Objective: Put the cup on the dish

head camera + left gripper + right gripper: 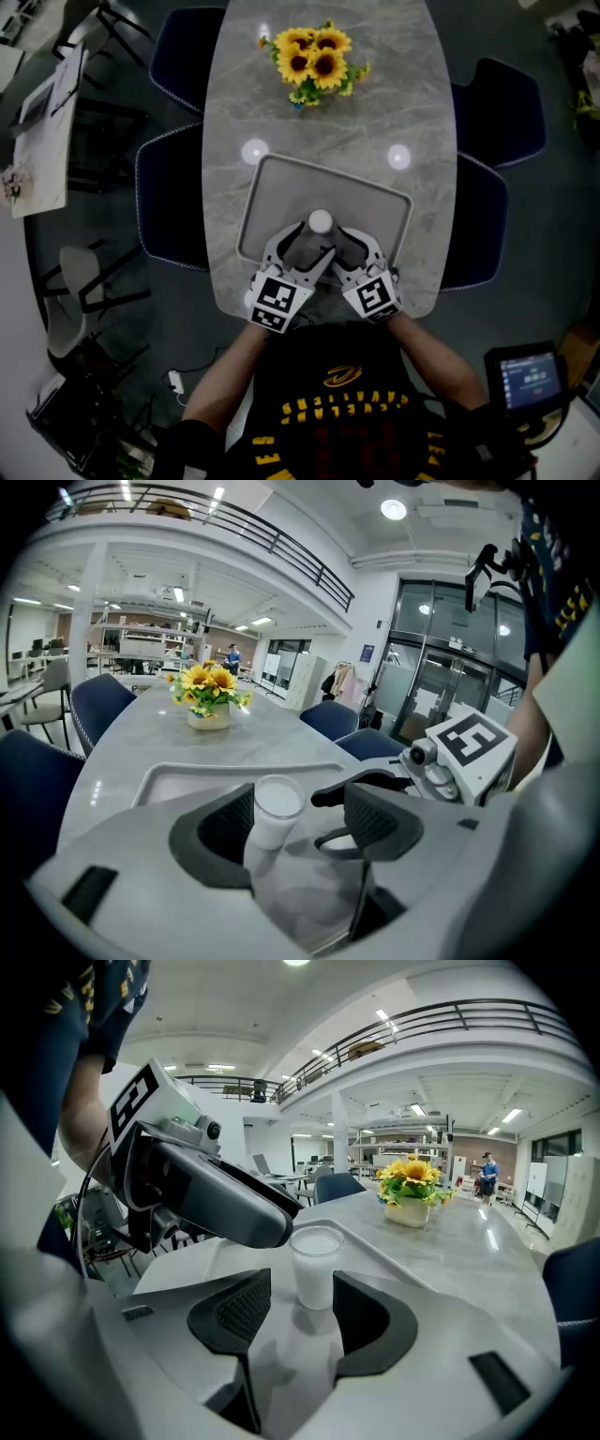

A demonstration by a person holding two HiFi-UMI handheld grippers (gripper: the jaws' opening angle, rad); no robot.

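A small white cup point(320, 222) stands upright on the grey rectangular tray point(281, 183) near the table's front edge. My left gripper point(302, 247) and right gripper point(344, 247) both point at it from the near side, their jaws crossing just below it. In the left gripper view the cup point(273, 810) stands between the open jaws, close to the left finger point(220, 829). Seen from the right gripper, the cup point(316, 1266) sits at the open fingertips with a gap on each side. Neither gripper is closed on it.
A vase of sunflowers point(314, 56) stands at the far end of the grey marble table point(422, 112). Blue chairs point(169, 192) flank both sides. The tray's raised rim point(384, 1258) runs close behind the cup. The left gripper's body point(197, 1194) crowds the right gripper's left.
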